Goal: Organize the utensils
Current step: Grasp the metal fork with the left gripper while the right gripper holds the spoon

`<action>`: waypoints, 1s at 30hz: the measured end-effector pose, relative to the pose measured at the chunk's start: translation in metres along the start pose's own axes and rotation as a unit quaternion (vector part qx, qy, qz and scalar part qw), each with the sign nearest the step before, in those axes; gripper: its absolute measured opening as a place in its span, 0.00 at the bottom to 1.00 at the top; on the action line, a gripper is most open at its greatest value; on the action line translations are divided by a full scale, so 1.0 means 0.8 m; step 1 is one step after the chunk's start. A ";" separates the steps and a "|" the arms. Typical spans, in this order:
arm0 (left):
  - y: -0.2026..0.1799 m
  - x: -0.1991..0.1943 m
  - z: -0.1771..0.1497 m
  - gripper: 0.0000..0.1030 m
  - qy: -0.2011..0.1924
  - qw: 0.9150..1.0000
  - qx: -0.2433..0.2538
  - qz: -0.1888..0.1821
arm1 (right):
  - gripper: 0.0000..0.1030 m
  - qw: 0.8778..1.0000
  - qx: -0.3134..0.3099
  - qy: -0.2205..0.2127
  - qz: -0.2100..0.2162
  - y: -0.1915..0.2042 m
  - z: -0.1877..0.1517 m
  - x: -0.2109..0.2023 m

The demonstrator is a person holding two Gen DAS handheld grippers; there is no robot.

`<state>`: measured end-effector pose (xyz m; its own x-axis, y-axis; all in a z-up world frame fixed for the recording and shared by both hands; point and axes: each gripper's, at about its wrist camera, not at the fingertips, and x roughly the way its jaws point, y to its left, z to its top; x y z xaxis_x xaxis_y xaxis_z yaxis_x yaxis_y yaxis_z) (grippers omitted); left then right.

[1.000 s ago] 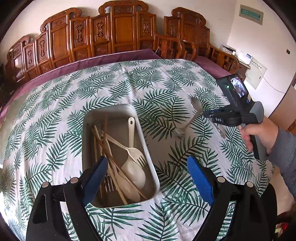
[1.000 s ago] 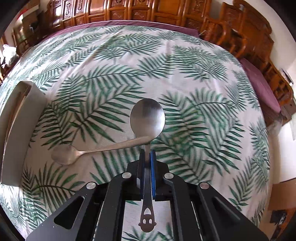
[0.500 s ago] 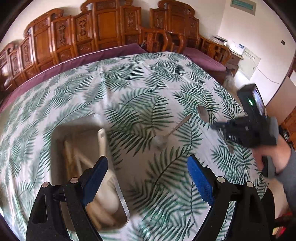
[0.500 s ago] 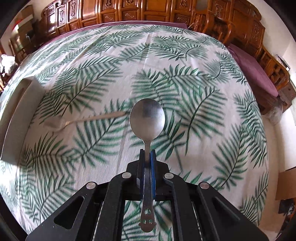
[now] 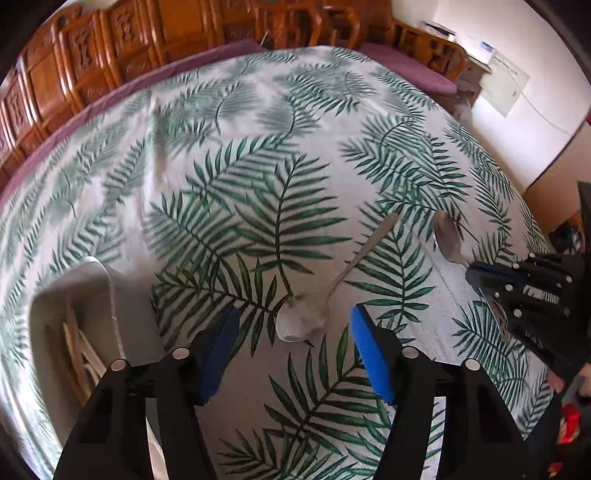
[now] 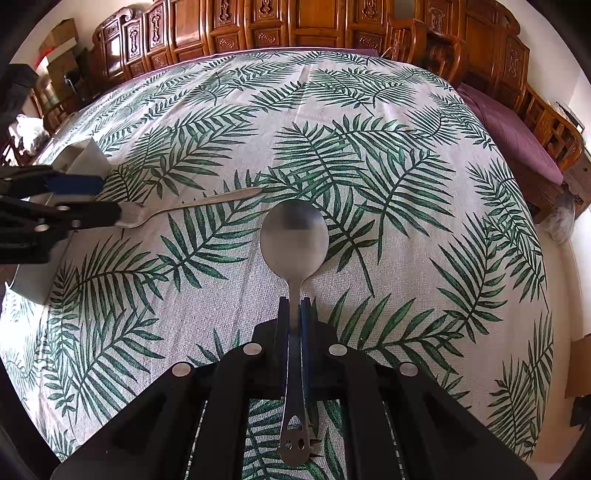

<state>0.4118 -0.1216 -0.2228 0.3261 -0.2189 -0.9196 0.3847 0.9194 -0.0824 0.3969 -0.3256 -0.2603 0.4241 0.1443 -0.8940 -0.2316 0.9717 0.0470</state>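
A round bench (image 6: 369, 122) covered in a white cloth printed with green palm fronds fills both views, with carved wooden chairs (image 6: 258, 26) ranged along its far side.

The right gripper (image 6: 294, 314) has its jaws pressed together on the neck of a steel spoon (image 6: 294, 236). The round bowl of that spoon sticks out ahead of the blue pads, above the cloth, while the handle runs back between the fingers and ends in a small cut-out tip near the camera. In the left wrist view the same spoon (image 5: 447, 240) shows at the right, projecting from the right gripper (image 5: 476, 275).

The left gripper (image 5: 291, 332) points steeply down at a second steel spoon (image 5: 303, 321) that lies flat on the cloth. Its jaws are closing, and the bowl of this spoon lies between the two blue pads (image 5: 369, 354), which do not press on it. The handle runs away to the far right. From the right wrist view this second spoon (image 6: 192, 205) lies at the left, its bowel end hidden behind the left gripper (image 6: 92, 203).

A grey metal tray (image 5: 110, 295) stands at the near left of the bench, just beside the left gripper. Pale utensils (image 5: 81, 354) lie inside it, blurred.
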 end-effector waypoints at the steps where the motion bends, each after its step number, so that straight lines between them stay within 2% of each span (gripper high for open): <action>1: 0.001 0.002 -0.001 0.57 0.002 1.000 -0.005 -0.002 | 0.07 1.000 0.000 -0.001 0.001 0.000 0.000 0.000; 4: 0.000 0.007 -0.005 0.51 0.008 1.000 -0.011 -0.005 | 0.07 1.000 0.001 -0.003 0.004 -0.002 -0.002 -0.001; 6: -0.002 0.009 -0.006 0.42 0.009 1.000 -0.011 -0.007 | 0.07 1.000 0.002 -0.004 0.006 -0.002 -0.002 -0.001; 10: -0.007 0.013 -0.004 0.35 0.011 1.000 -0.011 -0.010 | 0.07 1.000 0.002 -0.005 0.007 -0.003 -0.003 -0.001; 14: -0.003 0.017 -0.003 0.11 0.018 0.999 -0.026 -0.019 | 0.07 1.000 0.003 -0.006 0.007 -0.003 -0.003 -0.001; 15: -0.002 0.016 -0.004 0.08 0.016 0.999 -0.030 -0.021 | 0.07 1.000 0.002 -0.006 0.007 -0.003 -0.003 -0.001; 23: -0.012 0.006 -0.012 0.02 -0.003 0.999 -0.028 -0.019 | 0.07 1.000 0.002 -0.007 0.007 -0.003 -0.003 -0.001; 30: -0.018 -0.017 -0.020 0.00 -0.037 0.999 -0.032 -0.008 | 0.07 1.000 -0.001 -0.003 0.002 0.000 -0.004 -0.003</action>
<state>0.3878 -0.1263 -0.2153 0.3843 -0.2550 -0.8873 0.3354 0.9340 -0.1232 0.3929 -0.3264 -0.2596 0.4286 0.1499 -0.8910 -0.2345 0.9708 0.0504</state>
